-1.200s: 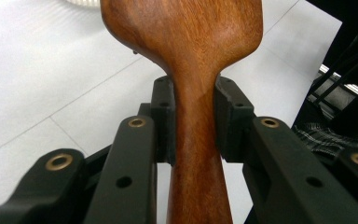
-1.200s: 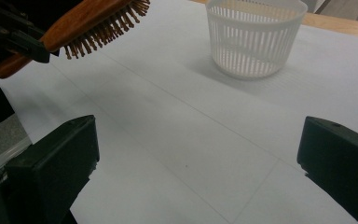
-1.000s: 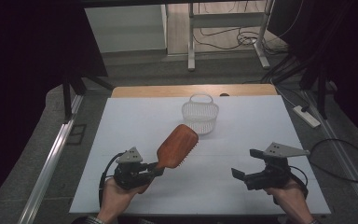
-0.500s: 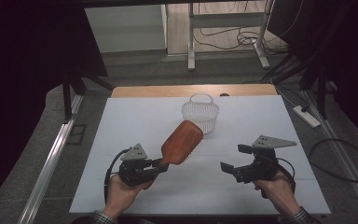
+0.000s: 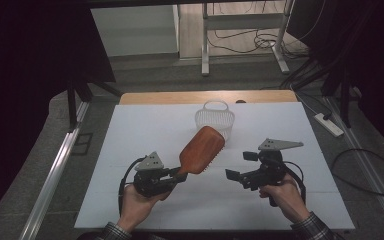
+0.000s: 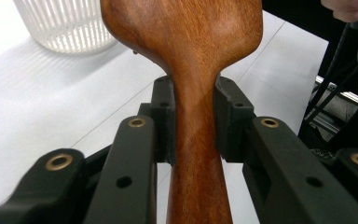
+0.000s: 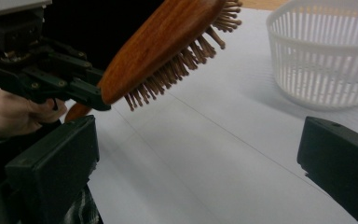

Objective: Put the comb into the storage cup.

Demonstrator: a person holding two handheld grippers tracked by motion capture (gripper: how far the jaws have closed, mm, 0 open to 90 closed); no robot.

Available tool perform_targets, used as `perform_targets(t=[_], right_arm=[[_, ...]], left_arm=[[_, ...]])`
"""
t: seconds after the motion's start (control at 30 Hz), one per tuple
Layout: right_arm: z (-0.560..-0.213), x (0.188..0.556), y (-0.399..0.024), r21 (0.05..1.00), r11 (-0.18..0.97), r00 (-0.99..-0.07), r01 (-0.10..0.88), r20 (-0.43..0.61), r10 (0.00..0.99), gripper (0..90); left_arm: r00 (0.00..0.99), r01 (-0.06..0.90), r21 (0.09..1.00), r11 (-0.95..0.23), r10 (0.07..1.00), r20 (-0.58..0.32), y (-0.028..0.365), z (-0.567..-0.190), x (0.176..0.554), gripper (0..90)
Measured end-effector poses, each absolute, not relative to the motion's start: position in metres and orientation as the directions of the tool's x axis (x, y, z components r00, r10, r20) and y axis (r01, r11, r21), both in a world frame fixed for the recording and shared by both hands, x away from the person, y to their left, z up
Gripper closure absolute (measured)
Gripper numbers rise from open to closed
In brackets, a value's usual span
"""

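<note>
**Brush held up near the basket**

The left hand-held gripper [image 5: 179, 175] is squeezed tight on the handle of a brown wood hairbrush [image 5: 202, 150]. In the left gripper view the two jaws press on both sides of the thin handle [image 6: 196, 140]. The brush head sticks up & away from the person, tilted, w/ its bristles [image 7: 177, 70] facing down toward the white tabletop [image 5: 130, 150]. The brush is lifted, not touching the tabletop.

A small white basket [image 5: 215, 119] w/ a loop handle sits just past the brush tip, near the far middle of the tabletop.

The right hand-held gripper [image 5: 239, 165] is wide open w/ nothing in it. It points left at the brush, a bit apart from it. Each gripper sits in one of the person's hands, left hand [image 5: 137, 202] & right hand [image 5: 282, 197].
</note>
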State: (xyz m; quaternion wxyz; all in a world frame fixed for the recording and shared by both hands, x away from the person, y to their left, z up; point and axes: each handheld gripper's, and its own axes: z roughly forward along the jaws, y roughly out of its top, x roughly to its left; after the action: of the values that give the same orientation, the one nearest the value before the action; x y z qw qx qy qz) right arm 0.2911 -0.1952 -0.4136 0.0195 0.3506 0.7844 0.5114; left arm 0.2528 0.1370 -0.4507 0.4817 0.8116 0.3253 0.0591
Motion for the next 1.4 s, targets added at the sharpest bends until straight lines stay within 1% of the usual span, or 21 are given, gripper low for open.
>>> perform_targets(t=[0.17,0.47,0.6,0.93,1.1,1.3,1.4], right_arm=[[-0.412,0.297,-0.187,0.805,0.222,-0.754,0.550,0.364,0.547,0.0],[-0.412,0.306,-0.168,0.788,0.269,-0.750,0.554,0.333,0.572,0.0],[-0.413,0.311,-0.163,0.775,0.249,-0.737,0.581,0.371,0.564,0.0],[-0.413,0.322,-0.147,0.760,0.234,-0.729,0.606,0.413,0.546,0.0],[-0.415,0.327,-0.140,0.751,0.203,-0.710,0.628,0.447,0.545,0.0],[-0.417,0.331,-0.134,0.742,0.192,-0.702,0.643,0.469,0.536,0.1],[-0.418,0.332,-0.132,0.741,0.184,-0.701,0.646,0.480,0.528,4.8]], left_arm=[[0.787,0.465,0.825,-0.321,0.577,-0.219,0.134,-0.450,0.253,71.5],[0.792,0.458,0.828,-0.324,0.572,-0.214,0.129,-0.450,0.254,71.5],[0.794,0.457,0.828,-0.324,0.569,-0.215,0.129,-0.450,0.254,71.5],[0.797,0.452,0.832,-0.321,0.565,-0.215,0.128,-0.450,0.253,71.5],[0.797,0.452,0.834,-0.317,0.562,-0.218,0.127,-0.450,0.252,71.5],[0.797,0.444,0.840,-0.312,0.566,-0.211,0.127,-0.450,0.251,71.5],[0.796,0.445,0.841,-0.306,0.566,-0.215,0.127,-0.450,0.250,71.5]])
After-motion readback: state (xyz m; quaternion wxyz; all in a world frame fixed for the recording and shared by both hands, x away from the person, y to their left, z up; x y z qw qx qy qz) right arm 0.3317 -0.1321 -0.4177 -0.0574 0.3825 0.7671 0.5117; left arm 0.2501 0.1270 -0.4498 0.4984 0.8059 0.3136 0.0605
